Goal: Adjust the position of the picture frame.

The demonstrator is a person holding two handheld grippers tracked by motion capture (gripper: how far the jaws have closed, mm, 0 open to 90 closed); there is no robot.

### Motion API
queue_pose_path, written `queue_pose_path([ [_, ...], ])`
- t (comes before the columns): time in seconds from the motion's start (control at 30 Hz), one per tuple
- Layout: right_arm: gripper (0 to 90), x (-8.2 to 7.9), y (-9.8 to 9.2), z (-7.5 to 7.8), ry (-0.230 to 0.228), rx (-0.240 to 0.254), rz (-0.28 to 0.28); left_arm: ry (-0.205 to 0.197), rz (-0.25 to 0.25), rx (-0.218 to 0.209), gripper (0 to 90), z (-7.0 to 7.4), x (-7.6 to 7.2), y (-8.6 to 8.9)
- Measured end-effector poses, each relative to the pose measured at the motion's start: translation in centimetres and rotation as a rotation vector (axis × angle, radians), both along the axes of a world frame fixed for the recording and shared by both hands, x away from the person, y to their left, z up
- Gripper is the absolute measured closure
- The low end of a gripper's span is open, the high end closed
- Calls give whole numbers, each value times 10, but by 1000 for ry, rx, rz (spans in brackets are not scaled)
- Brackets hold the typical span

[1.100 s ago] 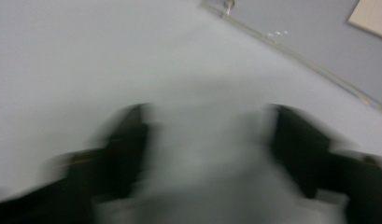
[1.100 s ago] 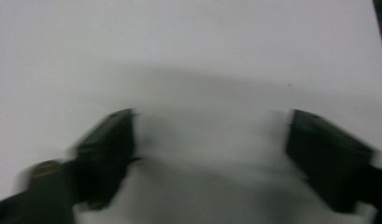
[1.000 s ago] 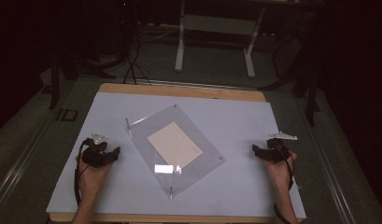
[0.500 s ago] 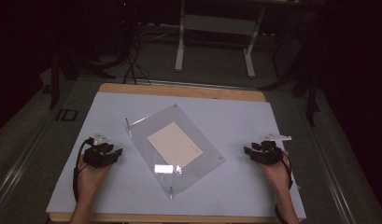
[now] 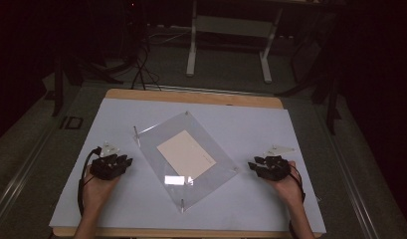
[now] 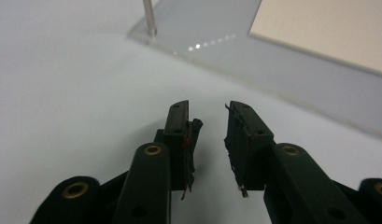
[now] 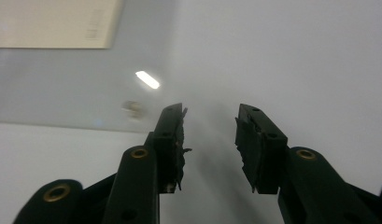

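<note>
A clear acrylic plate (image 5: 156,137) lies turned like a diamond in the middle of the white table (image 5: 251,124), with a beige card (image 5: 185,154) on it and thin metal posts at its corners. My left gripper (image 5: 125,162) rests on the table to the plate's left, open, nothing between its jaws. The left gripper view has the open gripper (image 6: 207,109) facing the plate's edge (image 6: 291,79), one post (image 6: 149,17) and the card (image 6: 328,32). My right gripper (image 5: 252,166) sits off the plate's right corner, open and empty. The right gripper view looks past the gripper (image 7: 210,112) at the plate (image 7: 62,93) and card (image 7: 53,23).
A wooden rim (image 5: 191,96) borders the table's far edge. Beyond it, in the dark, stand a white metal frame (image 5: 231,30) and cables on the floor. Bare white table lies in front of and beside the plate.
My right gripper has slid left, closer to the plate's right corner. The left gripper and the plate have stayed in place.
</note>
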State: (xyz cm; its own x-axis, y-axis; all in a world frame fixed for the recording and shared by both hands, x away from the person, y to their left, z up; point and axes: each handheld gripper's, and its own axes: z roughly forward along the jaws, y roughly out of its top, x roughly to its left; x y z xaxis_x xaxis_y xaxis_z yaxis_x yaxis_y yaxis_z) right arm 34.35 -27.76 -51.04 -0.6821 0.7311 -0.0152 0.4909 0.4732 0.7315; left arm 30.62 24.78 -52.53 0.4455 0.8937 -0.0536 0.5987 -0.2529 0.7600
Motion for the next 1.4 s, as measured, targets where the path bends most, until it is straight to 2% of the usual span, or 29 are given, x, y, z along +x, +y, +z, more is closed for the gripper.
queue_pose_path([
  [0.07, 627, -4, 8, 0, -3, 0, 44, -7, -9, -55, 668, 2, 1, 2],
  [0.1, 627, -4, 8, 0, -3, 0, 44, -7, -9, -55, 668, 2, 1, 2],
  [0.13, 632, -6, 13, 0, -1, 0, 63, -16, -17, -68, 668, 5, 3, 3],
  [0.23, 654, -11, 27, -1, 8, 15, 133, -31, -26, -73, 654, 12, 8, 3],
  [0.33, 652, -14, 38, -1, 16, 36, 180, -17, -34, -75, 635, 15, 17, 3],
  [0.4, 642, -16, 44, 0, 16, 45, 208, -20, -28, -90, 630, 15, 23, 4],
  [0.43, 638, -17, 47, 0, 16, 46, 222, -9, -22, -95, 629, 14, 27, 4],
  [0.63, 614, -21, 63, -1, 26, 46, 281, 4, -5, -71, 637, 12, 53, 4],
  [0.77, 613, -23, 68, -1, 44, 63, 306, 12, 2, -56, 657, 13, 71, 3],
  [0.83, 609, -24, 71, -1, 49, 73, 321, 25, 8, -60, 657, 12, 81, 3],
  [0.9, 606, -25, 74, -1, 51, 81, 334, 18, 16, -77, 652, 12, 88, 2],
  [1.07, 592, -28, 82, 0, 47, 78, 363, 16, 30, -67, 703, 11, 106, -1],
  [1.2, 583, -32, 89, 4, 41, 100, 398, 5, 26, -53, 821, 10, 112, -4],
  [1.4, 570, -35, 102, 3, 51, 125, 445, -22, -28, -5, 847, 9, 112, -3],
])
